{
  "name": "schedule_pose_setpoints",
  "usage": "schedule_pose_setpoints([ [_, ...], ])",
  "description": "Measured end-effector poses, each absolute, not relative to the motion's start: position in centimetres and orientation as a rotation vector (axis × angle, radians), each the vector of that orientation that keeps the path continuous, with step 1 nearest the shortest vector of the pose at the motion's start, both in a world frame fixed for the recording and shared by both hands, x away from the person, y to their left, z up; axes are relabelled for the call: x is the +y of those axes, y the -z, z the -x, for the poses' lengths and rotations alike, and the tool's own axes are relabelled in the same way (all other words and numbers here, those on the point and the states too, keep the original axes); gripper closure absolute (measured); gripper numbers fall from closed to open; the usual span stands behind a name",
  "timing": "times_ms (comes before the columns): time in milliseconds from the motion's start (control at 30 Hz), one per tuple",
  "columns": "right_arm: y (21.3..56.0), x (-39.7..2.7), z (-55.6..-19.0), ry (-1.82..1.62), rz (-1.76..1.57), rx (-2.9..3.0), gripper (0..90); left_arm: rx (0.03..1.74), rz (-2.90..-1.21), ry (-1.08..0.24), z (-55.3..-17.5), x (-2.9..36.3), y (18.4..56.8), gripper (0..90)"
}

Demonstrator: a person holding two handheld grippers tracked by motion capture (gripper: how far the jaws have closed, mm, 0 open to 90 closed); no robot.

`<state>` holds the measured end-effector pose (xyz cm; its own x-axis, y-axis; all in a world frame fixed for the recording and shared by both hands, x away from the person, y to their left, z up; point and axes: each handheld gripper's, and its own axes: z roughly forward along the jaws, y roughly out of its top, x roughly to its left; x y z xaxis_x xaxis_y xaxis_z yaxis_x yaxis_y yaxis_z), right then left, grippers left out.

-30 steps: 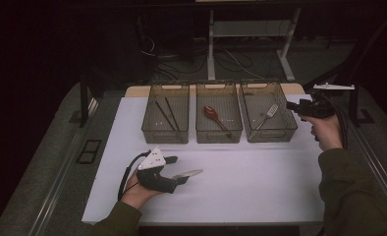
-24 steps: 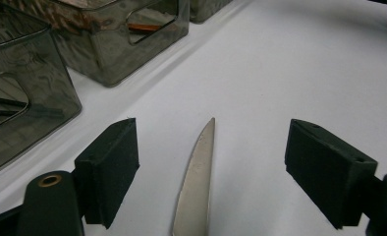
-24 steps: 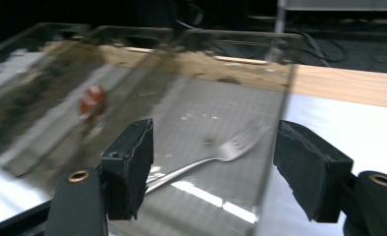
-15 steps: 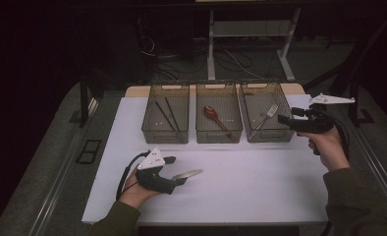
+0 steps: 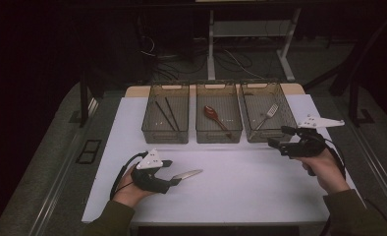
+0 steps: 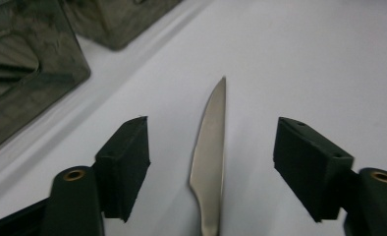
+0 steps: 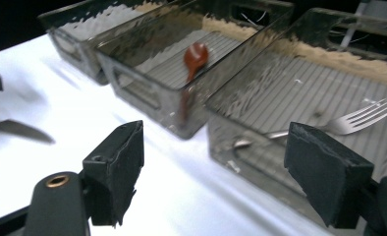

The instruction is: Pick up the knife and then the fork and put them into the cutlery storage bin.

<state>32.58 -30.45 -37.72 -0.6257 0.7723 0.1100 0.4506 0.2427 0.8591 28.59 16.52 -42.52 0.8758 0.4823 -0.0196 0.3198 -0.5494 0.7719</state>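
Sorting cutlery by kind looks to be the job: three clear bins sit in a row, the left bin [image 5: 165, 120] with chopsticks [image 5: 166, 114], the middle bin [image 5: 218, 122] with a red spoon [image 5: 215, 116], and the right bin [image 5: 267, 120] with a fork [image 5: 266, 116]. A butter knife [image 6: 210, 152] lies loose on the white table [image 5: 240, 182], well in front of the left bin. The left gripper [image 6: 211, 169] straddles its blade, jaws spread wide and touching nothing, probably lining up a grasp. The right gripper [image 7: 221, 172] hovers just in front of the right bin, released and empty.
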Motion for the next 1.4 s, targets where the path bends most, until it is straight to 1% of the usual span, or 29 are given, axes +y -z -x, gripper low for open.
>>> schedule_pose_setpoints([
  [67, 38.2, -30.1, -31.9, -1.345, -1.125, 2.199, 22.2, 0.58, -2.221, -0.232, -28.6, 16.8, 42.6, 34.7],
  [167, 39.0, -29.6, -30.8, -1.355, -1.092, 2.227, 21.7, 0.584, -2.267, -0.223, -28.6, 17.4, 42.9, 42.9],
  [233, 39.6, -29.1, -30.1, -1.356, -1.078, 2.245, 21.1, 0.585, -2.276, -0.211, -28.6, 17.9, 43.1, 48.7],
  [333, 40.5, -28.6, -29.1, -1.347, -1.049, 2.28, 20.5, 0.593, -2.286, -0.189, -28.3, 18.5, 43.2, 55.0],
  [533, 42.0, -28.1, -27.9, -1.327, -1.023, 2.338, 19.7, 0.607, -2.312, -0.165, -27.9, 19.3, 43.5, 63.1],
  [733, 42.6, -28.1, -27.3, -1.329, -1.031, 2.348, 19.7, 0.615, -2.364, -0.14, -27.6, 19.5, 44.0, 71.6],
  [933, 42.7, -28.1, -27.3, -1.328, -1.029, 2.343, 19.5, 0.632, -2.356, -0.13, -27.4, 19.7, 44.0, 73.3],
  [1033, 42.7, -28.0, -27.4, -1.33, -1.028, 2.346, 19.5, 0.635, -2.368, -0.141, -27.4, 19.6, 44.0, 76.8],
  [1400, 42.9, -28.1, -27.5, -1.321, -1.025, 2.347, 19.5, 0.632, -2.36, -0.168, -27.1, 19.6, 44.1, 77.2],
])
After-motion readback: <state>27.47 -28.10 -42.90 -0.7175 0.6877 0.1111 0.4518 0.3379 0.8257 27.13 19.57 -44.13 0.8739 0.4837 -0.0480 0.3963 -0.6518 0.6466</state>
